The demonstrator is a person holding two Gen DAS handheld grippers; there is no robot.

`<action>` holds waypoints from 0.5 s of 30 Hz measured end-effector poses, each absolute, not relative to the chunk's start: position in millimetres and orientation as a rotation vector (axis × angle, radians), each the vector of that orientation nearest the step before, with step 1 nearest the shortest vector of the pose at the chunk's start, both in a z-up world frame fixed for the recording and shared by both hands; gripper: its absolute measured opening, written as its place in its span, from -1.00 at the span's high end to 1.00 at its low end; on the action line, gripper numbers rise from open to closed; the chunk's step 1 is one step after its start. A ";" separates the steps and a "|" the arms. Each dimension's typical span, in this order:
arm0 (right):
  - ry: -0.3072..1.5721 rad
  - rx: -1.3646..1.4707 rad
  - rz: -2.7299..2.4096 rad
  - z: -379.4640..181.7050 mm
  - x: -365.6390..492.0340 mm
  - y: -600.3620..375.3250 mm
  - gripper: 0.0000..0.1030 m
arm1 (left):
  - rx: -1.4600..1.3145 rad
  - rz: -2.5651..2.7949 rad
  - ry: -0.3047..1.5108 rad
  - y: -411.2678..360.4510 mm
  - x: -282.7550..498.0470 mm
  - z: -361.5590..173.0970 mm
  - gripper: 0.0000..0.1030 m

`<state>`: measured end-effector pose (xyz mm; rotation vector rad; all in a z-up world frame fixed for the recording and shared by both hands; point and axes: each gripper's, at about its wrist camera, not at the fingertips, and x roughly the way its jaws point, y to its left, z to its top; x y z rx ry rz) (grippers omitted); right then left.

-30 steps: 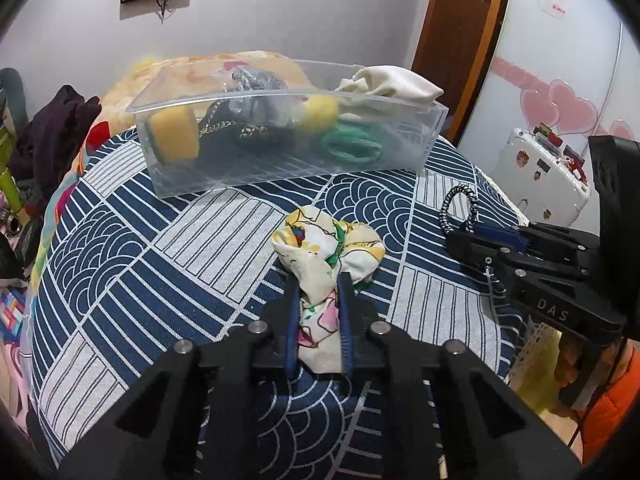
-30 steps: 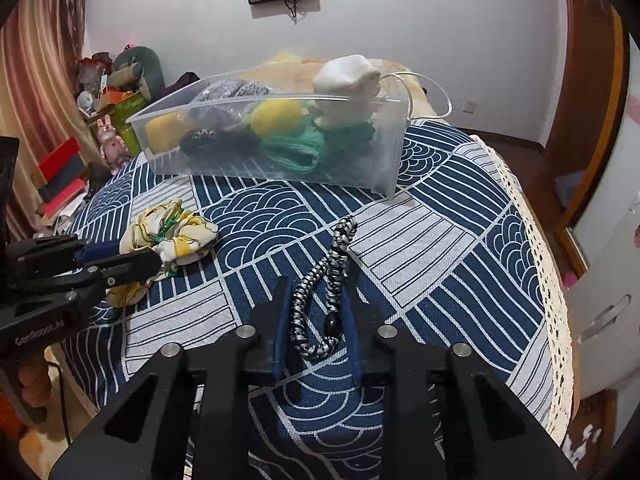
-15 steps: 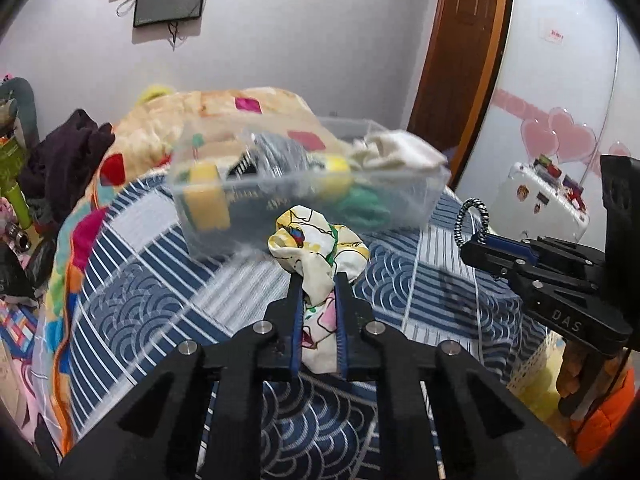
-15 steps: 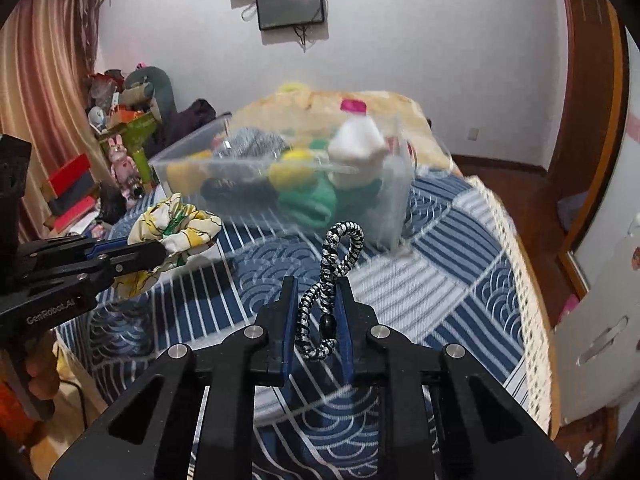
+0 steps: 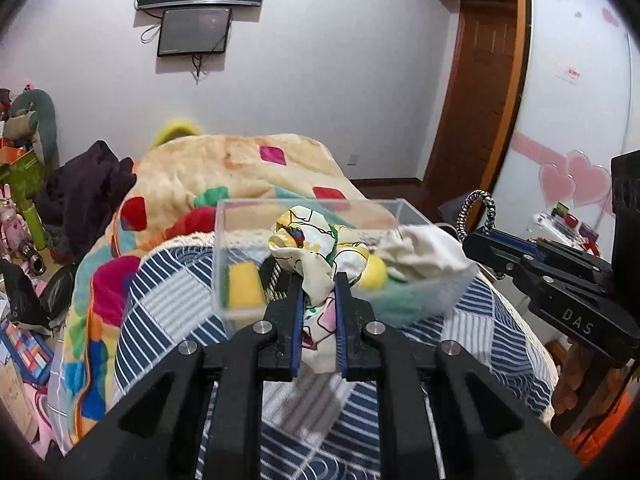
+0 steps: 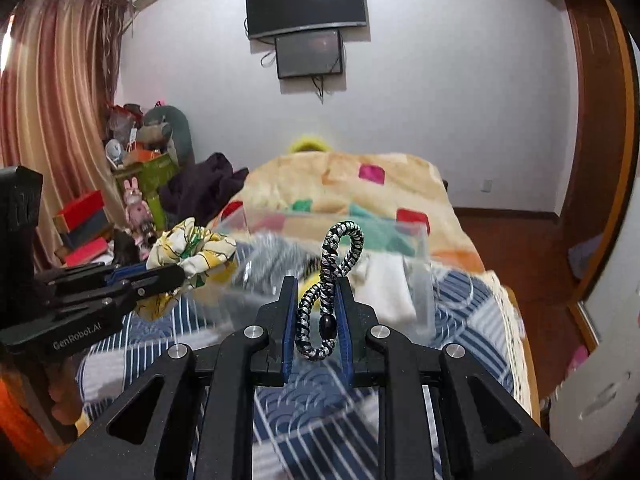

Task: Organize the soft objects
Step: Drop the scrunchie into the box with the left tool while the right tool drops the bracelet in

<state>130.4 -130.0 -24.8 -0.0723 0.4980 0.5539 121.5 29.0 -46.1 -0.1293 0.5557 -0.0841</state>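
Left gripper (image 5: 317,280): clamping a crumpled cream fabric scrunchie with yellow, green and red print (image 5: 316,246), holding it raised in front of the clear rectangular plastic bin (image 5: 228,256) sitting on the navy-and-white patterned bedspread (image 5: 172,300). Right gripper (image 6: 317,285): pinching a black-and-white braided cord loop (image 6: 332,272), carrying it upright above the bedspread, before the bin's near wall.
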 end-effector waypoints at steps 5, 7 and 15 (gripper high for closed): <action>0.502 -0.074 0.555 -25.6 149.3 -118.3 0.67 | -0.154 -0.057 0.562 39.5 142.1 -47.7 0.74; 0.519 -0.075 0.549 -30.4 159.3 -113.1 0.67 | -0.167 -0.059 0.576 42.1 149.9 -51.2 0.74; 0.624 -0.072 0.540 -56.2 184.6 -106.9 0.67 | -0.174 -0.043 0.641 45.5 180.1 -73.1 0.74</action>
